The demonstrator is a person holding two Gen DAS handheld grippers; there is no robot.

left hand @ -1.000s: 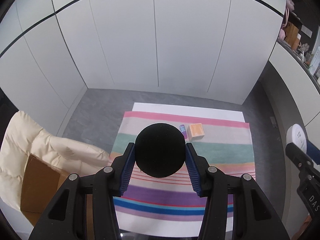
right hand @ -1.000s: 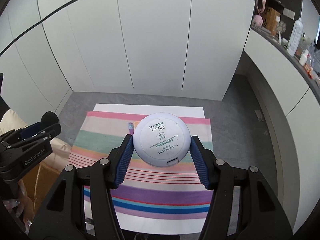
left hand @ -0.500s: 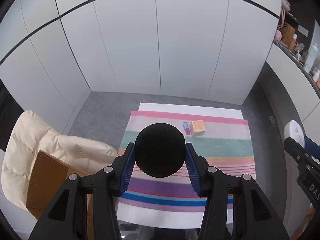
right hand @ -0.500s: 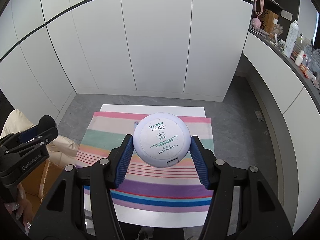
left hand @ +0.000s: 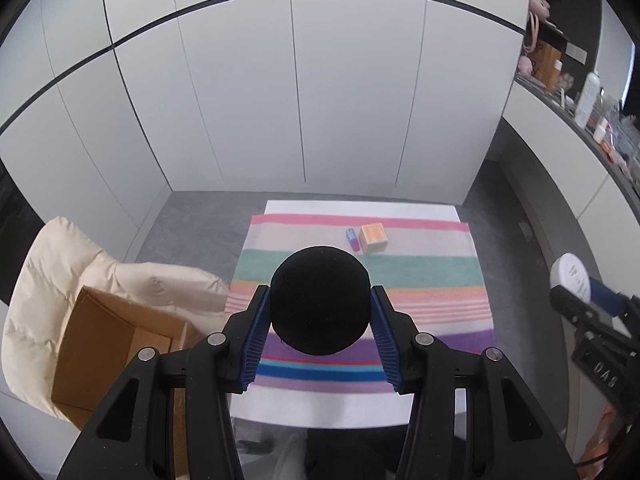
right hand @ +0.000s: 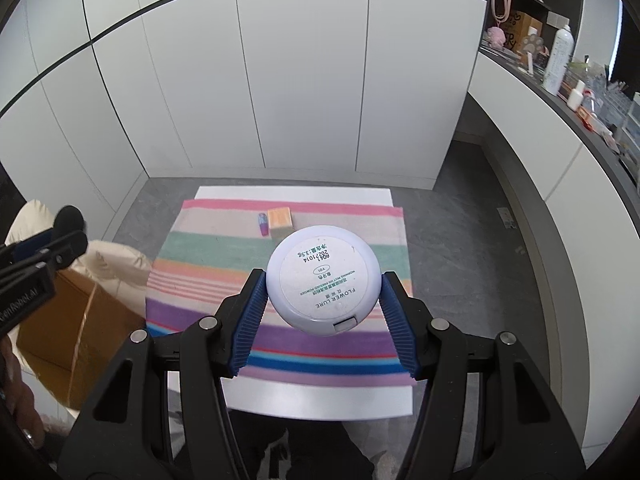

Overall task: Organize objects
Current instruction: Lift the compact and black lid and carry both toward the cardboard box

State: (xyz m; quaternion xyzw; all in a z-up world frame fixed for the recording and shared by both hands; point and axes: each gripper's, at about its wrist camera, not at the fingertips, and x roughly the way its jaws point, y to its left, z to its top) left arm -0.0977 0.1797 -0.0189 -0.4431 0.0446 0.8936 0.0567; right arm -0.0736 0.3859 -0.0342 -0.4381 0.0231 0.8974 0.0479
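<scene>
My left gripper (left hand: 319, 300) is shut on a round black disc (left hand: 319, 298), held high above a striped cloth (left hand: 420, 276) on a white table (left hand: 320, 412). In the right wrist view my right gripper (right hand: 323, 284) is shut on a round white compact (right hand: 322, 278) with its printed label facing me. On the far part of the cloth lie an orange box (left hand: 373, 237) and a small purple item (left hand: 352, 239) side by side, also seen from the right as the orange box (right hand: 280, 218) and purple item (right hand: 263, 224).
An open cardboard box (left hand: 112, 348) sits on a cream padded chair (left hand: 44, 280) left of the table. White cabinet doors (left hand: 300, 100) stand behind. A cluttered counter (right hand: 580, 92) runs along the right. Grey floor (right hand: 472, 216) surrounds the table.
Both grippers pulled back and a little up from the table with their objects held; the table and cloth look smaller and farther. The cardboard box shows more fully at left.
</scene>
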